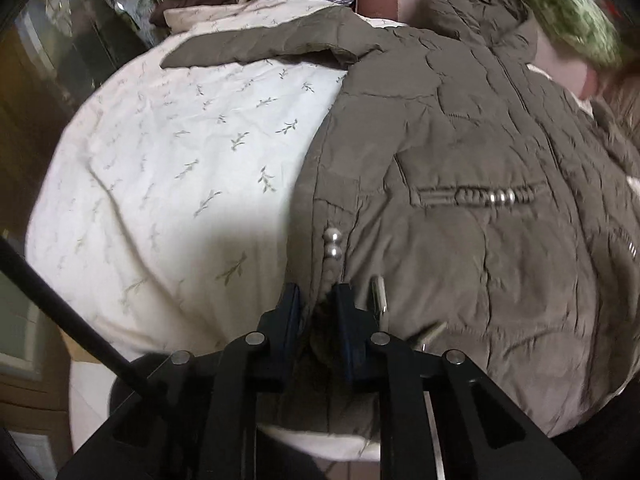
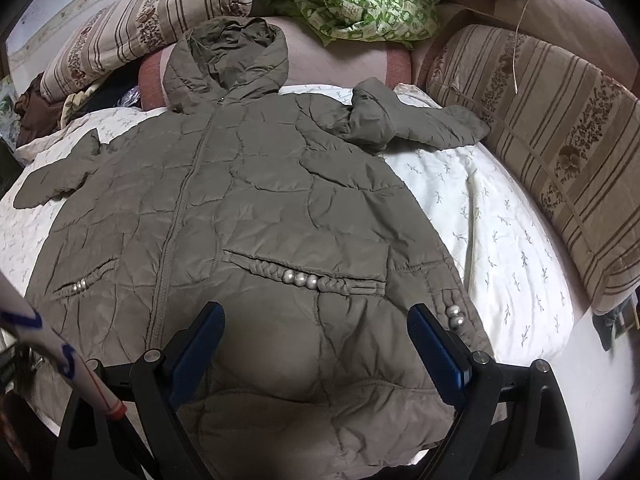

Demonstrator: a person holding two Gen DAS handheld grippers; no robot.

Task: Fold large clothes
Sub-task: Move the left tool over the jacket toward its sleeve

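Olive quilted jacket (image 2: 256,184) lay face up, zipped, spread flat on the bed (image 2: 500,216), which had a white sheet with small leaf sprigs. Hood (image 2: 228,56) was at 12 o'clock in the right wrist view, resting against a pinkish bolster (image 2: 332,64). One sleeve (image 2: 404,120) was folded and bunched toward 1 o'clock, the other sleeve (image 2: 52,184) stretched out toward 9 o'clock. Pockets had braided trim with pearl beads (image 2: 300,279).

Left tongs (image 1: 316,300) were narrow, pinched on the jacket's side edge near the hem, fabric caught between the pads just below a pair of pearl beads (image 1: 333,243). In that view the jacket (image 1: 460,208) filled the 3 o'clock half and the bare sheet (image 1: 180,160) the 9 o'clock half.

Right tongs (image 2: 316,328) were wide, hanging over the jacket's lower front near the hem, blue pads apart with fabric showing between them; pads did not look pressed on anything.

Striped floral cushions sat at 10 o'clock (image 2: 132,24) and 3 o'clock (image 2: 552,152) around the bed. Green patterned cloth (image 2: 348,0) was heaped at 12 o'clock behind the hood. A white sleeve (image 2: 60,356) with blue marks and a red cuff band showed at 8 o'clock in the right wrist view.
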